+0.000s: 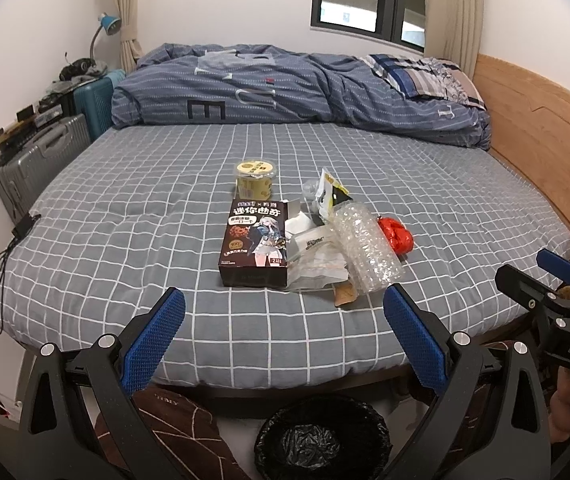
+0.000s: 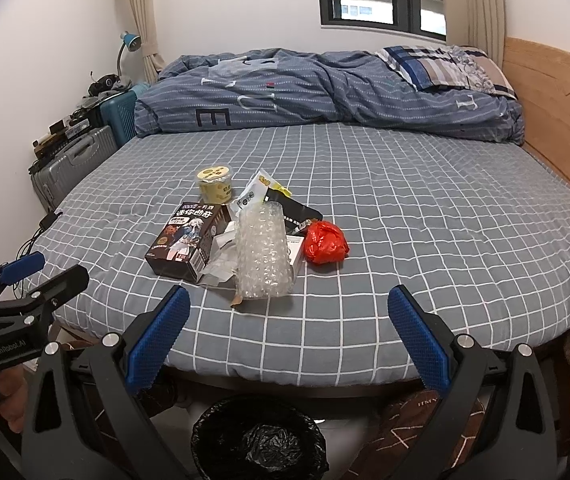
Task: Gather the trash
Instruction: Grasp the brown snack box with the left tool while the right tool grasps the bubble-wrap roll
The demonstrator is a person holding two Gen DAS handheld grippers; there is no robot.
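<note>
Bubble wrap (image 1: 365, 246) ahead of left tongs (image 1: 284, 328)

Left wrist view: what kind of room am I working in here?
Almost certainly a bedroom. A bed with a grey checked sheet fills the view, a rumpled blue duvet and pillow lie along its far side, and suitcases stand by the wall. The trash pile sits mid-bed.

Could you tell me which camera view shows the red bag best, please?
The right wrist view: the red bag lies unobstructed beside the bubble wrap. In the left wrist view the bag sits partly behind the bubble wrap, smaller.
</note>
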